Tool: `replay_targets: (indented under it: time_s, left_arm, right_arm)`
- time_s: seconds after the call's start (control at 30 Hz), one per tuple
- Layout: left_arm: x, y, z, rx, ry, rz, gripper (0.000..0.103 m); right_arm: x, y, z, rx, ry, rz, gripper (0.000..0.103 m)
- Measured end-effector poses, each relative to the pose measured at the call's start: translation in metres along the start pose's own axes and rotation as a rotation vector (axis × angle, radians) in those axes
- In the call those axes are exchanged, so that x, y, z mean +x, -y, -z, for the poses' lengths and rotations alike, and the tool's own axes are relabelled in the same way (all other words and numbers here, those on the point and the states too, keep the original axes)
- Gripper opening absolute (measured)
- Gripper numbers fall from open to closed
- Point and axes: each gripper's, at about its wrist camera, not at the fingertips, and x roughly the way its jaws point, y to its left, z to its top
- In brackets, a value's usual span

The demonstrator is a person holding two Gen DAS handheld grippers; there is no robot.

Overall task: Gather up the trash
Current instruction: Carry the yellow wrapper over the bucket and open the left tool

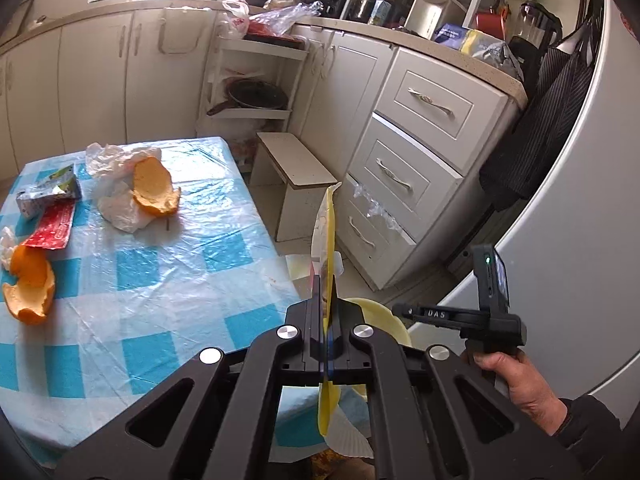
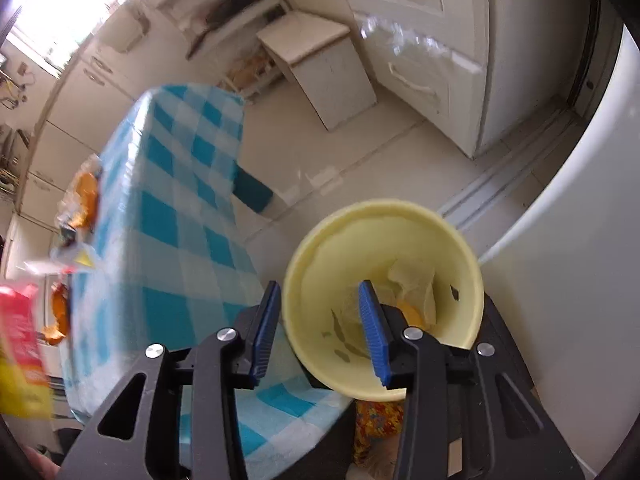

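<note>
Trash still lies on the checkered tabletop (image 1: 168, 288): two orange peels (image 1: 155, 187), a crumpled plastic bag (image 1: 112, 184) and a red wrapper (image 1: 54, 226). My left hand-held gripper (image 1: 327, 304) pinches a yellow wrapper (image 1: 330, 236) edge-on beyond the tabletop's corner. My right hand-held gripper (image 2: 320, 312) is spread, its fingers straddling the rim of the yellow bin (image 2: 360, 240), which already has scraps inside.

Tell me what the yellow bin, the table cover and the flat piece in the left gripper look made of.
Yellow bin: likely plastic, matte, thin moulded rim. Table cover: checked cloth under clear plastic film, going by glossy wrinkles. Flat piece in the left gripper: thin yellow card or plastic packaging, seen edge-on; cannot tell which.
</note>
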Motion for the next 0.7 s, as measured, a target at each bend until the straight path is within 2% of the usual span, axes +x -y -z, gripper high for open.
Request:
replay_targets:
  time_s: [0.07, 0.17, 0.27, 0.37, 0.47, 0.6, 0.67, 0.7]
  left_arm:
    - [0.012, 0.012, 0.003, 0.001, -0.024, 0.018, 0.001]
    - [0.031, 0.028, 0.009, -0.006, -0.072, 0.05, 0.001]
    - [0.052, 0.05, 0.017, 0.003, -0.115, 0.075, 0.001]
    - [0.079, 0.069, 0.021, -0.018, -0.155, 0.109, 0.001]
    - [0.11, 0.086, 0.028, -0.044, -0.197, 0.129, 0.001]
    - [0.155, 0.096, 0.039, -0.054, -0.269, 0.083, 0.004]
    - [0.174, 0.095, 0.046, -0.056, -0.325, 0.053, 0.024]
    - [0.179, 0.094, 0.049, -0.053, -0.34, 0.016, 0.048]
  right_arm:
    - [-0.022, -0.017, -0.003, -0.044, 0.066, -0.01, 0.053]
    - [-0.06, -0.047, -0.006, -0.126, 0.196, -0.039, 0.062]
    - [-0.109, -0.067, -0.005, -0.172, 0.381, -0.049, 0.07]
    - [-0.146, -0.069, -0.006, -0.187, 0.53, -0.036, 0.072]
    - [-0.168, -0.062, -0.007, -0.176, 0.613, -0.025, 0.073]
    - [-0.178, -0.056, -0.013, -0.153, 0.631, -0.038, 0.073]
    - [-0.178, -0.054, -0.017, -0.142, 0.624, -0.045, 0.073]
    - [-0.176, -0.054, -0.019, -0.133, 0.617, -0.056, 0.073]
